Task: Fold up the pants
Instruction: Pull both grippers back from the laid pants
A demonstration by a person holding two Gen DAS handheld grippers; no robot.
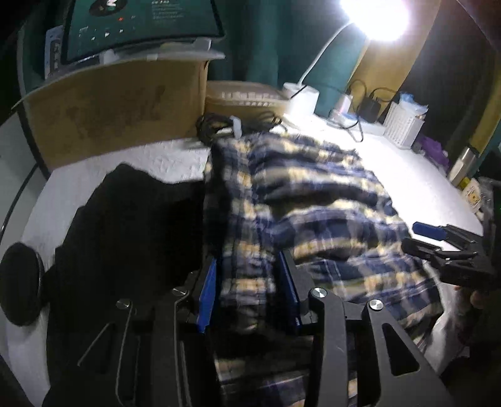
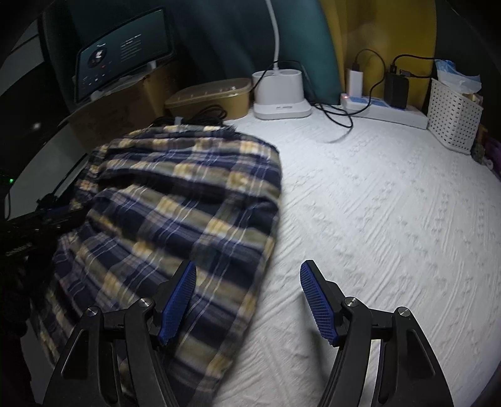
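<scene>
The blue, yellow and white plaid pants (image 1: pixel 313 188) lie bunched on a white textured bedspread (image 2: pixel 375 219). In the left wrist view my left gripper (image 1: pixel 249 260) has a thick fold of the plaid cloth pinched between its blue pads, at the near left edge of the pile. My right gripper (image 2: pixel 249 267) stands open over the right edge of the pants (image 2: pixel 175 194); its left finger is above the cloth, its right finger above bare bedspread, and nothing is gripped. The right gripper (image 1: pixel 413 234) also shows at the right of the left wrist view.
A black garment (image 1: pixel 125 225) lies left of the pants. Behind it stand a cardboard box (image 1: pixel 109 109) with a monitor (image 1: pixel 141 25) on top. A lamp base (image 2: pixel 278 90), power strip (image 2: pixel 385 109), cables and white basket (image 2: pixel 454 115) line the far edge.
</scene>
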